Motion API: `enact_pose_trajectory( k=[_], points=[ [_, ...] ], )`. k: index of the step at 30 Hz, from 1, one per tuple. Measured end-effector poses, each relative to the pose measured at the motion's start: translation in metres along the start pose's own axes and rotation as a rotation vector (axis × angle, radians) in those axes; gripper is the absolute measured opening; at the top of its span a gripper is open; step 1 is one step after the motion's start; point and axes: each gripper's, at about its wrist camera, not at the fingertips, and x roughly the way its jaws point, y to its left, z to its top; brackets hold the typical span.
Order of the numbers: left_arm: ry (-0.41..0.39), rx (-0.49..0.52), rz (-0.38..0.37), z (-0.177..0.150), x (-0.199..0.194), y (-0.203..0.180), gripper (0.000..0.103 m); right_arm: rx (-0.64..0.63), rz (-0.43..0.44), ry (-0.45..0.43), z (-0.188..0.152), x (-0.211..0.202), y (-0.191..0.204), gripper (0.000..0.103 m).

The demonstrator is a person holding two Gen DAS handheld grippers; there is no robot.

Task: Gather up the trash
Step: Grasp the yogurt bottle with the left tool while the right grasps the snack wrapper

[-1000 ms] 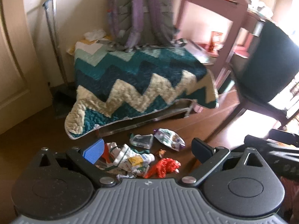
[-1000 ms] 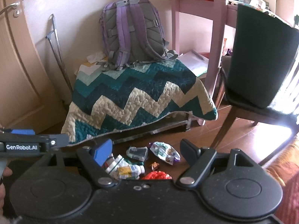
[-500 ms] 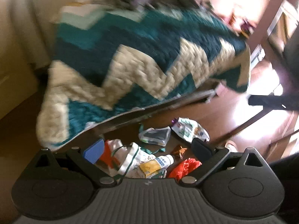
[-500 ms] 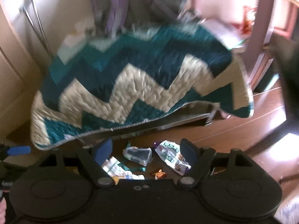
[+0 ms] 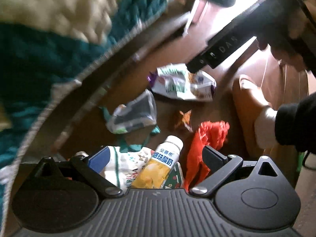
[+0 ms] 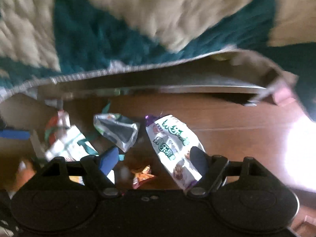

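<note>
1. The left gripper hangs low over the litter on a brown floor, jaws spread wide and holding nothing.
2. Between its jaws lies a yogurt bottle, cap pointing ahead, on a white wrapper that reaches the blue-padded jaw; a red bag lies against the inner side of the black jaw.
3. Ahead of those jaws sit a clear pouch and an orange scrap; farther ahead lies a snack bag, with part of the right gripper over its far edge.
4. The right gripper also has its jaws wide apart and empty.
5. The snack bag lies lengthwise just inside its black jaw, the near end hidden behind that jaw; whether they touch cannot be told.
6. The orange scrap lies between these jaws, the clear pouch ahead of the blue jaw, the white wrapper outside it.
7. A teal-and-cream quilt, blurred, hangs over the floor beyond both grippers.
</note>
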Motion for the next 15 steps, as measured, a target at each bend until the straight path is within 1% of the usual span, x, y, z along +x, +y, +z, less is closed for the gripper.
enact_pose_trajectory(
  k=[2,4,6,9,13,15],
  points=[
    [0.028,0.013,-0.025,-0.001,0.021,0.003,0.1,-0.081,-0.014,0.014,0.004,0.023,-0.006,0.08],
    [0.044,0.032,-0.042,-0.007,0.038,0.005,0.1,-0.134,-0.017,0.027,0.006,0.04,-0.014,0.08],
    [0.07,0.053,-0.059,-0.012,0.057,0.007,0.1,-0.165,-0.019,0.046,0.007,0.056,-0.022,0.08],
    [0.103,0.098,-0.079,-0.022,0.077,0.006,0.1,-0.184,0.01,0.075,0.007,0.082,-0.03,0.08],
    [0.13,0.14,-0.093,-0.033,0.1,0.002,0.099,-0.242,0.016,0.099,0.007,0.109,-0.025,0.08],
    [0.144,0.158,-0.084,-0.036,0.109,0.001,0.09,-0.26,0.026,0.1,0.006,0.118,-0.02,0.08]
  ],
)
